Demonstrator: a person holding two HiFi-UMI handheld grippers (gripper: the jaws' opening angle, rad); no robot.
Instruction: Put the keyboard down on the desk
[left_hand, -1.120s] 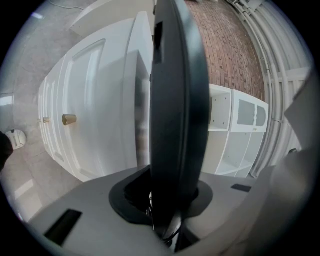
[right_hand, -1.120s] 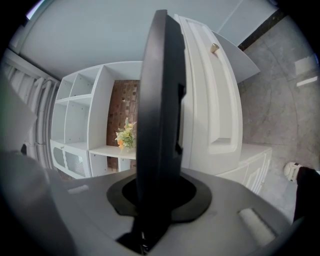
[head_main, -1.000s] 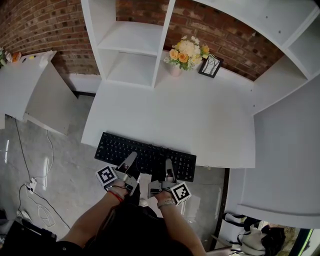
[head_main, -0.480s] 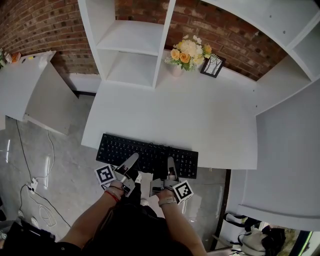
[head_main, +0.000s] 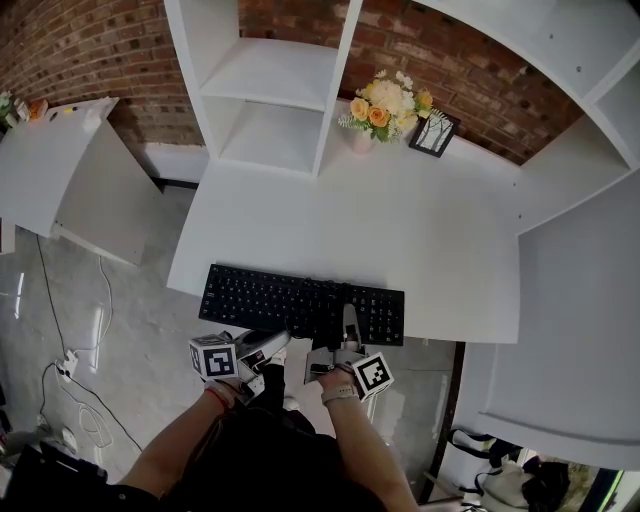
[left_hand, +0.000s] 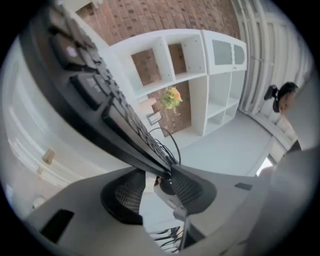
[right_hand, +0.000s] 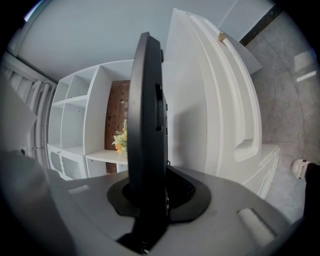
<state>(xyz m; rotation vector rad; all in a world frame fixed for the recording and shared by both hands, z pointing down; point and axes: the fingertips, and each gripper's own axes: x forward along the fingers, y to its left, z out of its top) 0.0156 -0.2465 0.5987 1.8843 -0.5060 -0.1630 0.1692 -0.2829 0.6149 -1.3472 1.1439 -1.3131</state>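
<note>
Black rectangular keyboard (head_main: 300, 302) at lower centre of head view, long side along near edge of white table (head_main: 430, 240), front strip overhanging that edge. Cannot tell whether resting flat on table top.

Right tool (head_main: 349, 320) pinching keyboard's near edge, right of middle, with pads clamped on both faces in right gripper view.

Left tool (head_main: 268, 345) just below keyboard's near edge, left of right tool. Jaws spread, just been opening, nothing pressed between pads. Keyboard edge at fingertips in left gripper view.

Yellow-orange flower bouquet (head_main: 386, 103) at upper centre, well apart from keyboard.
</note>
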